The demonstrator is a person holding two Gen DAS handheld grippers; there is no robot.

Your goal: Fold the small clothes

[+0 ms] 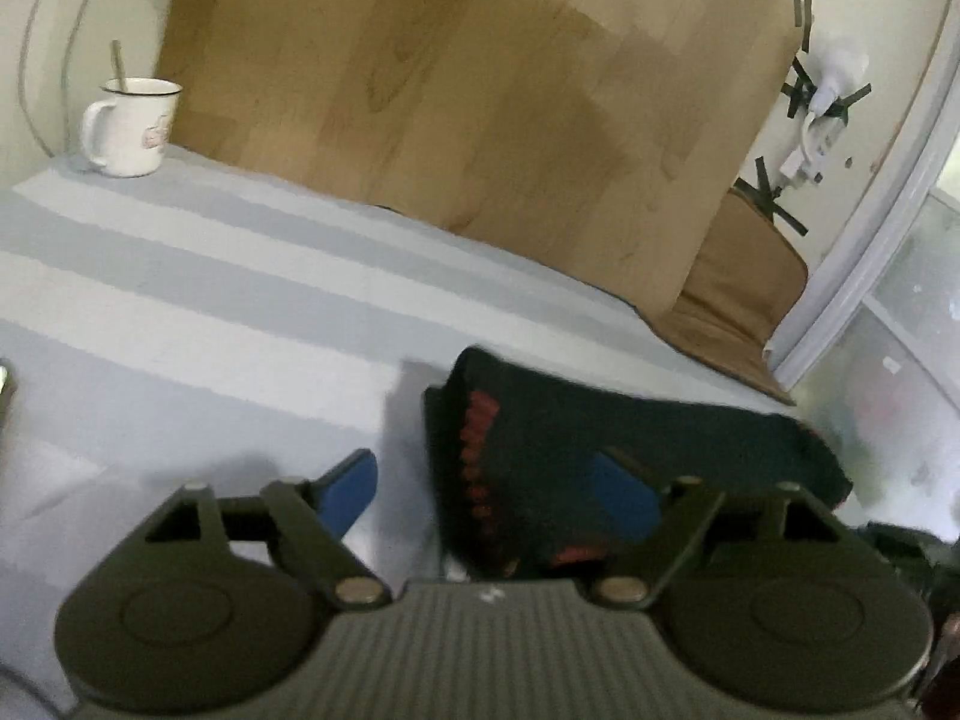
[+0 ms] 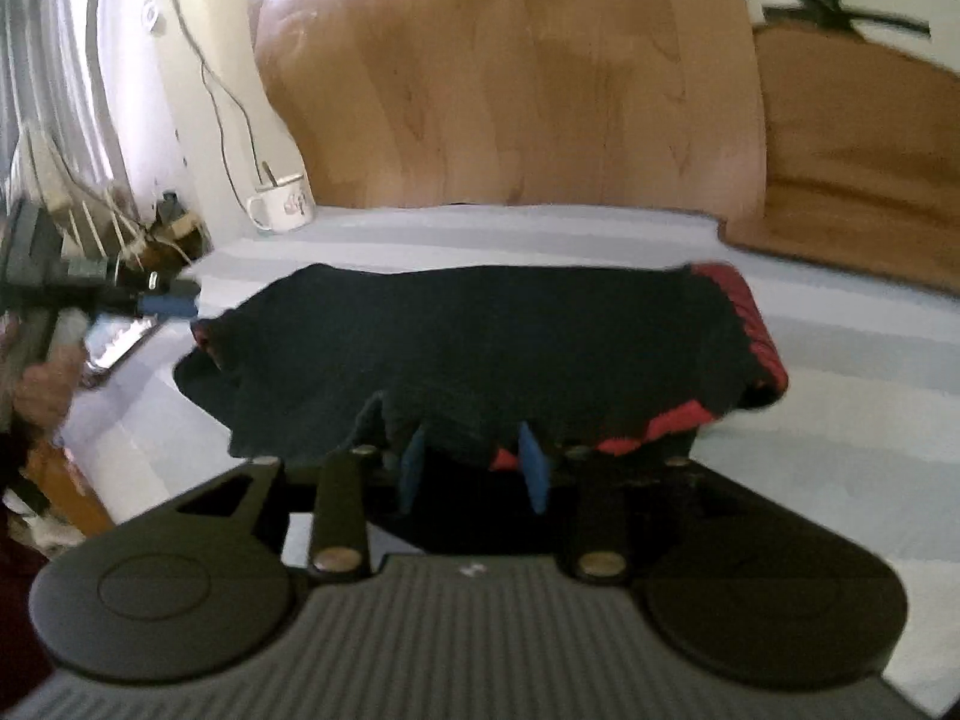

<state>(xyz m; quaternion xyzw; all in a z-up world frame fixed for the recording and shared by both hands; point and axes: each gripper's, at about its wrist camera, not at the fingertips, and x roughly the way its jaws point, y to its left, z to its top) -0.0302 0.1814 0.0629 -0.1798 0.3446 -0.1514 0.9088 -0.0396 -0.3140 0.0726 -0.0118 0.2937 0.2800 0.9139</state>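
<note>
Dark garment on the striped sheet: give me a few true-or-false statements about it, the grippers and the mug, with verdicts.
1. The dark garment has red trim. True.
2. The left gripper is clamped shut on the garment. False: its jaws stand wide apart, with no pad pressing on the cloth.
3. A white mug stands at the far edge of the striped sheet, with a stick in it. True.
4. The mug lies tipped on its side. False: it stands upright.
5. The right gripper sits at the garment's near edge. True.
</note>
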